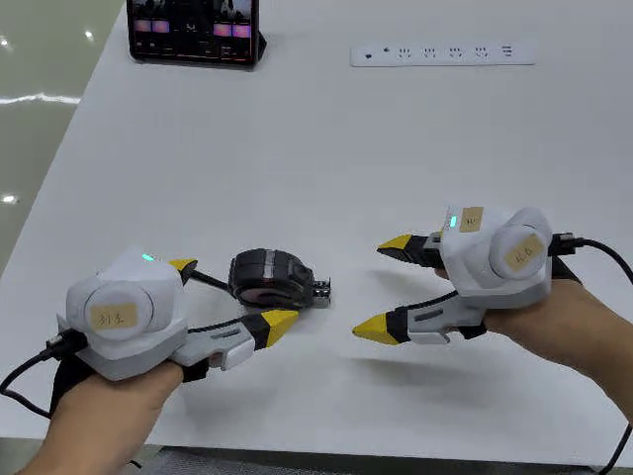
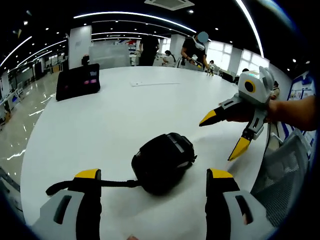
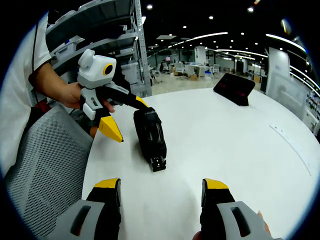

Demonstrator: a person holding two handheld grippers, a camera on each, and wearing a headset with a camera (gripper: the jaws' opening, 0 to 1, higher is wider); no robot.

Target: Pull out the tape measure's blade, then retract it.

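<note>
Black and dark grey, the tape [image 1: 269, 277] sits on the white table [image 1: 297, 148] near the front edge, left of the middle; its blade is wound in, with the hook [image 1: 321, 290] at the end facing right; a black strap [image 1: 208, 280] trails from the other end toward the left. The left gripper [image 1: 230, 293], at the front left, has its jaws spread wide, one yellow tip on each side of the tape; in the left gripper view a gap shows between each tip and the casing, so the jaws straddle it without clamping; the far jaw lies by the strap, and whether they touch I cannot tell. The right gripper [image 1: 385, 286] is held over the table to the right of the tape, jaws likewise wide apart and gripping nothing, tips pointed at the hook end and clear of it; its shadow falls on the table below. A power strip [image 1: 443, 54] lies flat near the back edge, right of the middle; a dark tablet [image 1: 193, 30] stands propped at the back left, screen lit. A grey mesh chair [image 3: 50, 160] sits at the front edge; in the left gripper view people [image 2: 195, 47] stand beyond the far edge.
</note>
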